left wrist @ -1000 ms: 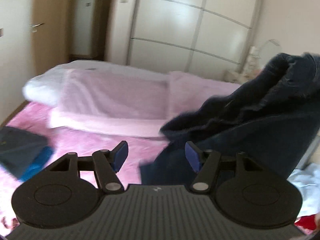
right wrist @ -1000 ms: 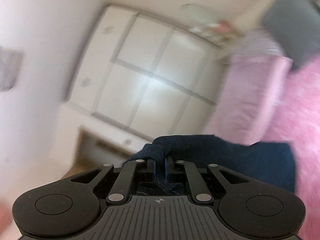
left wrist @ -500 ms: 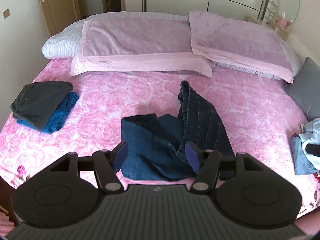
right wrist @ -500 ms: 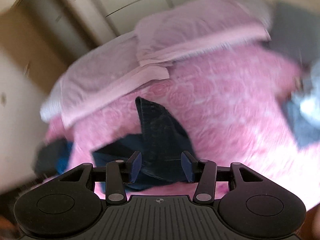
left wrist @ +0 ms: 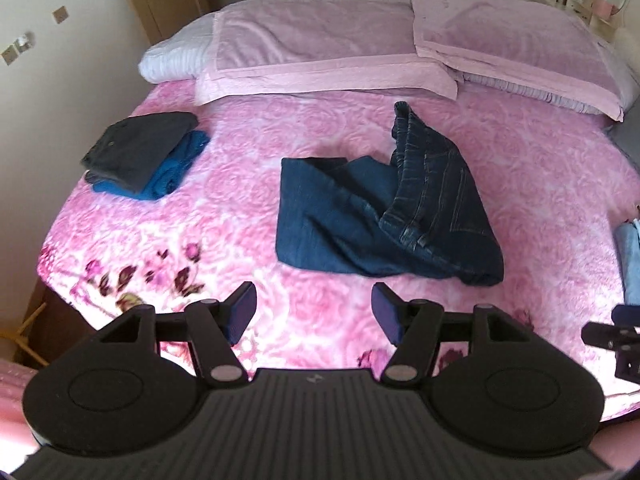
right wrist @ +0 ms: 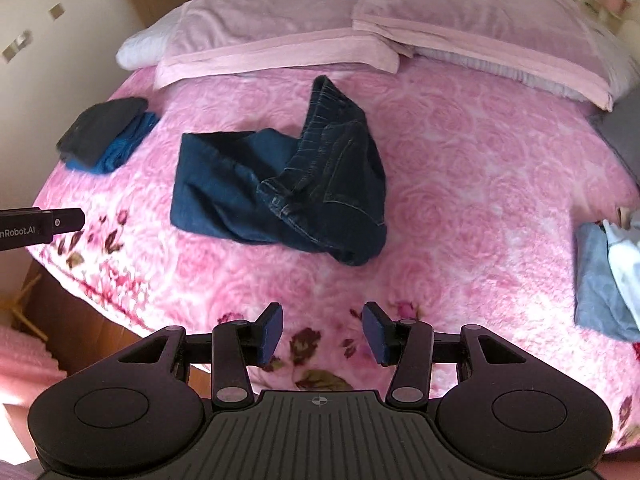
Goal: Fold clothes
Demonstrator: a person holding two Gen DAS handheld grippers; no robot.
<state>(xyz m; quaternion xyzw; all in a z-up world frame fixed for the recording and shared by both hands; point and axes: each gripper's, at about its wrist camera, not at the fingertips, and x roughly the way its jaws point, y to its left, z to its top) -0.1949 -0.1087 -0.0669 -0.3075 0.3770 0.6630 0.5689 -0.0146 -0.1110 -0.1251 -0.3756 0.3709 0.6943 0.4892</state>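
Bed: a wide bed point(left wrist: 248, 248) under a pink rose-patterned cover fills both views.
Jeans: dark blue jeans point(left wrist: 384, 208) lie in a loose heap at the middle of the bed, the waistband end folded up over the legs.
Pillows: two pale pink pillows point(left wrist: 320, 48) lie side by side at the head of the bed, beyond the jeans.
Folded pile: a dark grey garment stacked on a blue one point(left wrist: 140, 156), left of the jeans, near the bed's left edge.
Light clothes: a pale blue and white bundle point(right wrist: 604, 280) at the bed's right edge, well apart from the jeans.
Left gripper: the left gripper point(left wrist: 314, 312) is over the bed's near edge, its jaws spread wide with nothing between them, short of the jeans.
Right gripper: the right gripper point(right wrist: 322, 334) is also over the near edge; its jaws have just been opening and are released, with only bedcover showing between them.
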